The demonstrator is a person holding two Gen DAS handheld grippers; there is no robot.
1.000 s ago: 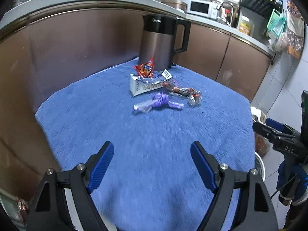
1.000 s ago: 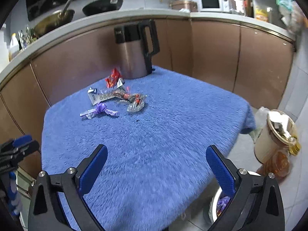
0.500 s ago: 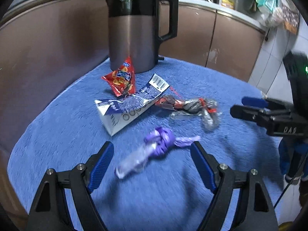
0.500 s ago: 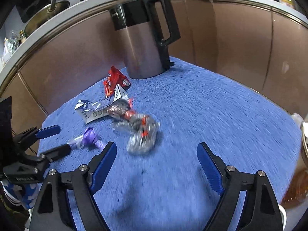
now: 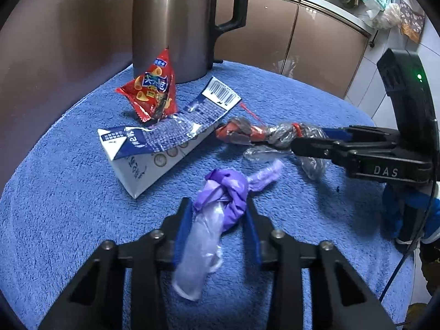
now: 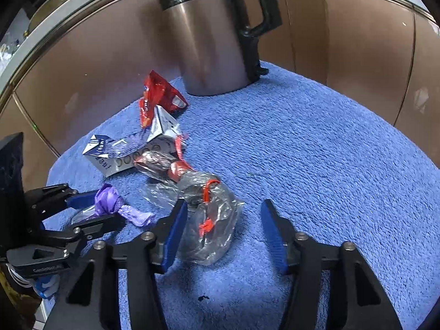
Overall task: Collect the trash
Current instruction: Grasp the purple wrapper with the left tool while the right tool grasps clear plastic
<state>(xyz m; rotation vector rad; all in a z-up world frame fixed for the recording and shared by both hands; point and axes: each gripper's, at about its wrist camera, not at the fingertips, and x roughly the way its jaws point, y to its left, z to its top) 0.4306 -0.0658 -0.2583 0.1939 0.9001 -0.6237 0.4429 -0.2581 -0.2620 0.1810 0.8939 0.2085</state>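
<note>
On the fuzzy blue cloth (image 5: 68,220) that covers the table, four bits of trash lie in a loose cluster in front of a tall brushed-metal kettle with a black handle (image 5: 176,27); none has been lifted yet, so the collecting is only at its first pick, by my reading; the left gripper (image 5: 217,231) has its blue pads on either side of a knotted purple plastic bag with a pale, translucent tail (image 5: 220,200), and its jaws are closing, the pads touching or just about to touch the knot, though I cannot tell whether they press yet; the right gripper (image 6: 224,233) straddles a crumpled clear plastic wrapper with red ties (image 6: 211,220), its jaws also closing, the left pad against the plastic and the right pad still apart from it; behind these, a torn white-and-blue paper carton with a barcode (image 5: 165,143) lies flat and untouched, and a red crisp packet (image 5: 151,90) stands against its far edge, just beside the kettle's base; both remain to be gathered once the two picks in hand are carried off; no bin shows in either view.
</note>
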